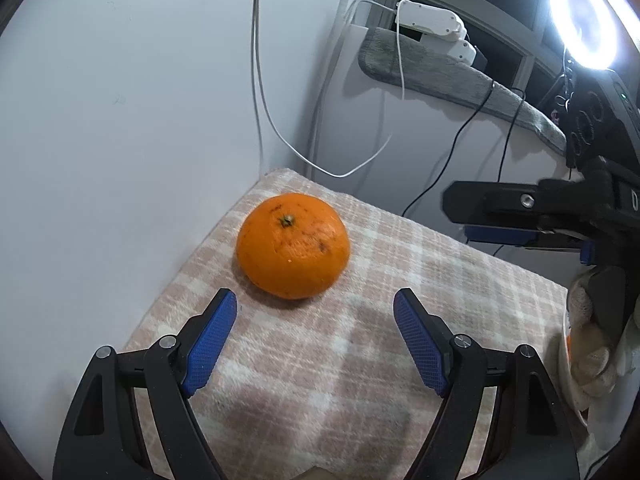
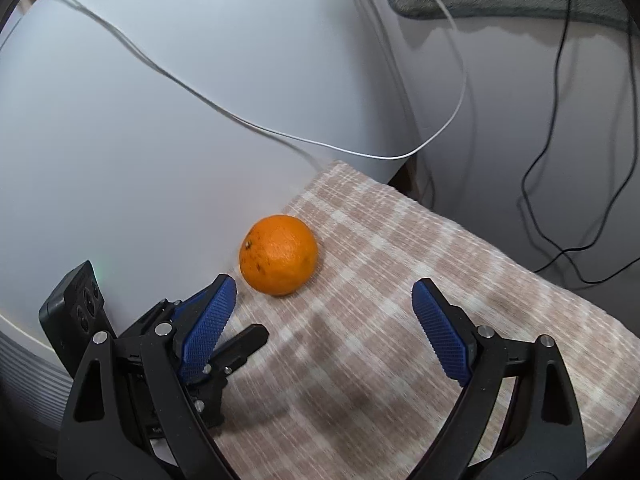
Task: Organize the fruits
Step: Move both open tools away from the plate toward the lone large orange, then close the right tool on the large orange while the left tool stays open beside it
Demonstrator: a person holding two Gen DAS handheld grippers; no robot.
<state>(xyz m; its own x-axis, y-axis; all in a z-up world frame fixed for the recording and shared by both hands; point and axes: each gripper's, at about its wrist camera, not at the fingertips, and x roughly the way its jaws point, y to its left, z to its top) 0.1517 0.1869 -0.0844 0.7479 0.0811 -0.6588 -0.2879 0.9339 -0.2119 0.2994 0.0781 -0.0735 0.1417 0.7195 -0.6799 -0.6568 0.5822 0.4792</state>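
Observation:
An orange mandarin (image 1: 293,246) with a small green stem lies on a pink-and-white checked cloth (image 1: 400,280), near the white wall at the cloth's far left corner. My left gripper (image 1: 315,306) hovers just short of it, open, blue pads wide apart with nothing between them. In the right wrist view the same mandarin (image 2: 279,255) sits ahead and left of my right gripper (image 2: 324,292), which is also open and empty. The left gripper's black fingers (image 2: 240,344) show behind the right gripper's left pad. The right gripper's fingers (image 1: 500,204) reach in from the right edge of the left view.
White wall panels stand close behind and left of the cloth (image 2: 400,320). White cable (image 1: 320,160) and black cables (image 2: 560,200) hang over the back. A grey towel (image 1: 460,76) and a ring light (image 1: 584,20) are up right. A white bowl rim with something orange inside (image 1: 572,344) peeks at the right edge.

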